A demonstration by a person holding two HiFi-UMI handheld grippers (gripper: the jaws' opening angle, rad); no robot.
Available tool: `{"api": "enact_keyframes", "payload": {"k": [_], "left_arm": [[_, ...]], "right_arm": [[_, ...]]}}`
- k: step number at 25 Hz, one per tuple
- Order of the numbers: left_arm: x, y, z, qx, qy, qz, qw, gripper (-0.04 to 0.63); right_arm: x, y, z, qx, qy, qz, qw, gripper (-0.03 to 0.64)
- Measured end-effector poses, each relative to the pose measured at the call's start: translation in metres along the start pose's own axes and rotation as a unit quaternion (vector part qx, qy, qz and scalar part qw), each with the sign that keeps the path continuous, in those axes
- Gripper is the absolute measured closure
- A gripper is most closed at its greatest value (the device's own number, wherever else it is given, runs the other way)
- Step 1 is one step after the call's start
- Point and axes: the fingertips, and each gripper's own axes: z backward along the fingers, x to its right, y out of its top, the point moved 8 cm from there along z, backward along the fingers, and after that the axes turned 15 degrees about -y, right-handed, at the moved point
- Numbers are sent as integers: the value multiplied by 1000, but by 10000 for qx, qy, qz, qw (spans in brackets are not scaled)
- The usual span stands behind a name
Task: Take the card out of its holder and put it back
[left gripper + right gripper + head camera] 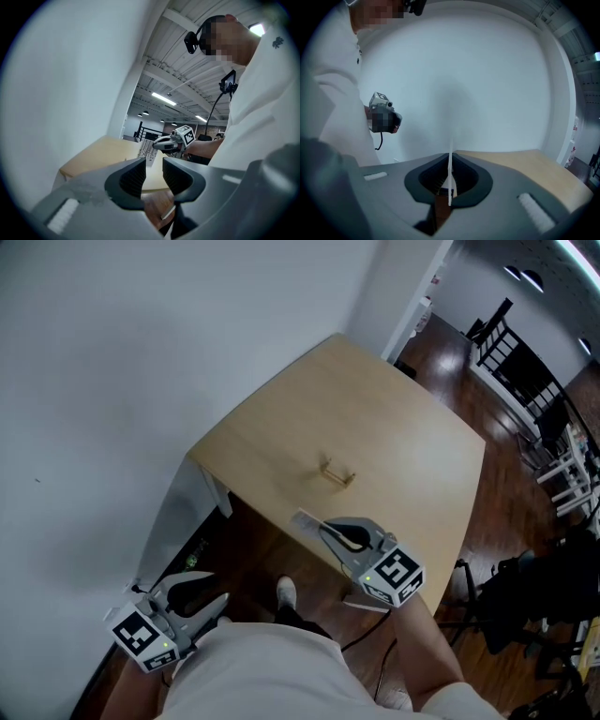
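A light wooden table (403,437) stands beside a white wall (141,352).

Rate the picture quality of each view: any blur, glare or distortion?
Head view: even light and sharp, with wide-angle bending at the table edges; the holder is small but clear. Left gripper view: fisheye circle with dark corners, glare from a ceiling lamp, near jaws soft. Right gripper view: same dark corners, bright flat wall, card edge-on, only a thin line.

No lettering can be read; print on the card (146,150) is blurred.
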Motion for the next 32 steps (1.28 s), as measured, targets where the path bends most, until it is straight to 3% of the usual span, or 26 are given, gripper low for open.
{"api": "enact_keyframes", "payload": {"k": [9,16,23,32], "left_arm": [[16,-18,72,36,-32,-82,10000,476],[30,-34,103,-11,-125,-99,9999,476],[42,-45,115,29,-180,-144,9997,482],[41,-46,110,16,-171,-125,9998,474]], "right_arm": [[-115,33,30,78,241,199,9995,597],[-172,41,49,-21,319,165,9994,597],[-196,48,62,-9,311,188,9993,597],[-180,46,62,70,243,153,9996,597]]}}
